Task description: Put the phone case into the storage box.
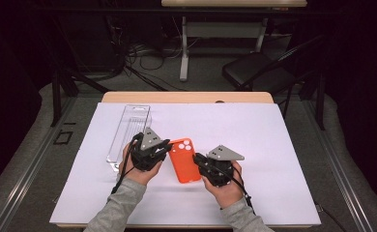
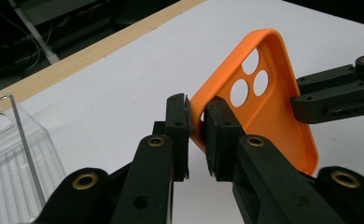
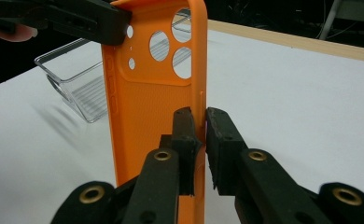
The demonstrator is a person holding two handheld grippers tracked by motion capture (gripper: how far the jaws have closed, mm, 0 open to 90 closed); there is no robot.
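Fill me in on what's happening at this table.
A person holds an orange phone case between two handheld grippers over the white table. The left gripper pinches a rim near the camera holes; the right gripper pinches the opposite long rim. A clear plastic package lies to the left.

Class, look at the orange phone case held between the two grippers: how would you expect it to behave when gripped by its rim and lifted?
The orange phone case is a thin open shell, so probably light. Each gripper pinches only its narrow rim, so it may flex or twist. Its smooth sides look somewhat slippery.
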